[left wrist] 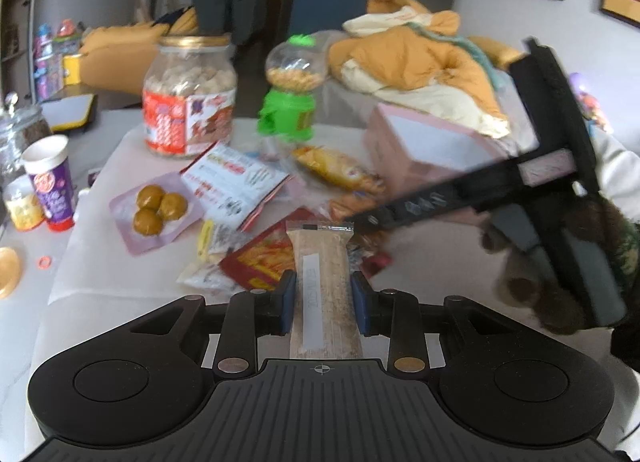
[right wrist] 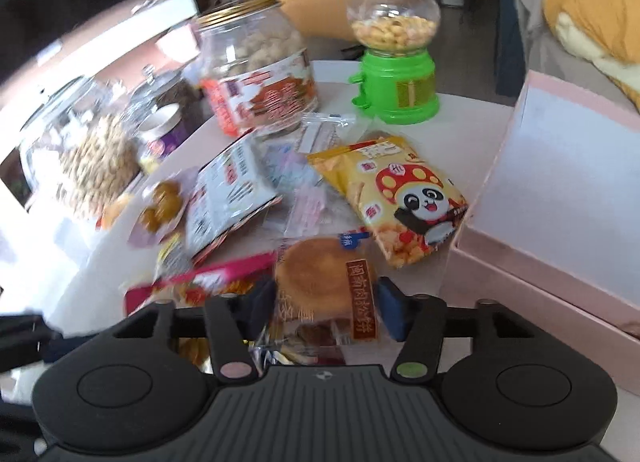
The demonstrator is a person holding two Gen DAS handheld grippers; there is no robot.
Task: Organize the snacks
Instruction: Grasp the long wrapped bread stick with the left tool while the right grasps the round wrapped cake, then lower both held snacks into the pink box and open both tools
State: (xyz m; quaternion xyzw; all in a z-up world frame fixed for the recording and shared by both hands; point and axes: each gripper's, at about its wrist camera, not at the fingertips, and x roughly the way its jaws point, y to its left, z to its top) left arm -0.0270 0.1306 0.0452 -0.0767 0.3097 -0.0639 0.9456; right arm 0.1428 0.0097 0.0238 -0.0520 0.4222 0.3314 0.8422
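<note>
A long beige snack bar packet [left wrist: 320, 258] with a white label lies lengthwise between my left gripper's [left wrist: 325, 302] blue pads, which press on both its sides above a red packet [left wrist: 260, 258]. My right gripper [right wrist: 326, 304] is shut on a clear-wrapped round cake packet [right wrist: 316, 274] with a brown label, its pads touching both edges. In the left wrist view, the right gripper's black finger [left wrist: 420, 197] reaches into the snack pile from the right, held by a gloved hand [left wrist: 532, 290]. An open pink box [right wrist: 560, 189] stands just to the right.
A yellow panda snack bag [right wrist: 400, 197], a white-and-red packet [left wrist: 236, 181] and a pink tray of brown balls [left wrist: 156, 205] lie on the table. Behind stand a large snack jar [left wrist: 188, 93] and a green candy dispenser [right wrist: 394, 41]. A purple cup [left wrist: 50, 181] stands at the left.
</note>
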